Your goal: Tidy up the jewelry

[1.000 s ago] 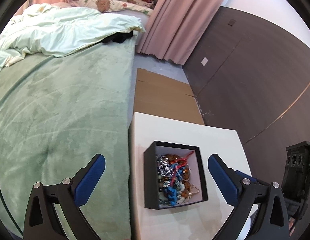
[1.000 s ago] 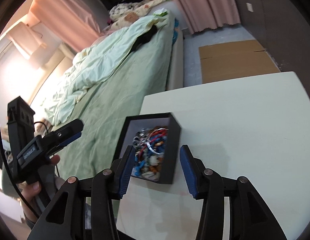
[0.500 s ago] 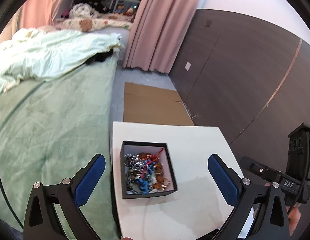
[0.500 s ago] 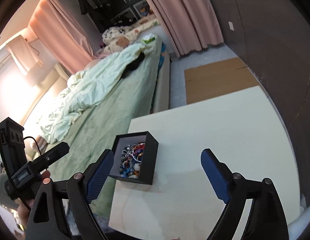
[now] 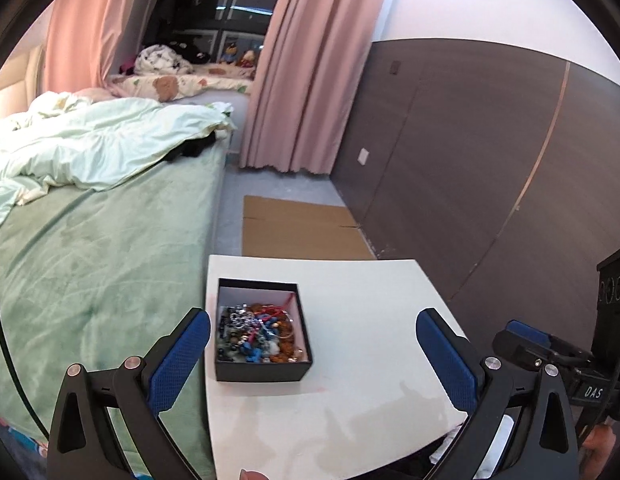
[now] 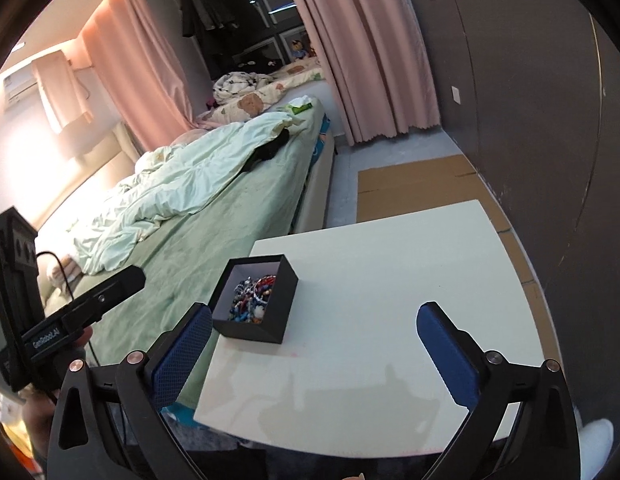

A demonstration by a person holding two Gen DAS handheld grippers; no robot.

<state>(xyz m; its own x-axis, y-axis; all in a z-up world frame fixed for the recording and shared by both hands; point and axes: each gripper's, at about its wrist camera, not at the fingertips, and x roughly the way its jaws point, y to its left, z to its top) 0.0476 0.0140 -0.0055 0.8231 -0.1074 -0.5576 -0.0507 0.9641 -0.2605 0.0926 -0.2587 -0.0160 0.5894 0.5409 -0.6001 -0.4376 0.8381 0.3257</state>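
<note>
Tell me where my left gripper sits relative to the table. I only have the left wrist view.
Observer: The right wrist view shows the left gripper left of the table, on the side of the green bed.
Operator: Describe the box's right outer wall.
Observer: The black box has a plain black wall there, and nothing leans against it.
Operator: Report the right gripper's jaws.
Observer: The right gripper has its jaws wide open and holds nothing. Your view shows only its body.
</note>
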